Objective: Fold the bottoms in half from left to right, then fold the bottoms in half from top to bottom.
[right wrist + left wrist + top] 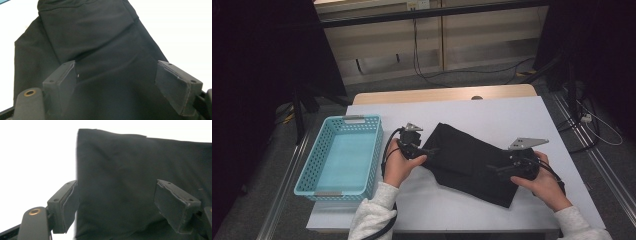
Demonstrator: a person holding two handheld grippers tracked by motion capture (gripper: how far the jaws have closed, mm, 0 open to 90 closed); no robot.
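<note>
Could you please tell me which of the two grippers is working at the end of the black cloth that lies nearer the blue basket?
The left gripper, open at the black cloth's end beside the blue basket; the right gripper is at the far end.

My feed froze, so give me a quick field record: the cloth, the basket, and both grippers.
cloth: folded black fabric garment, lying flat on the white table
basket: light blue perforated plastic basket, to the cloth's left, nothing inside
left gripper: jaws open, at the cloth's left edge
right gripper: jaws open, over the cloth's right part
held: nothing
</note>
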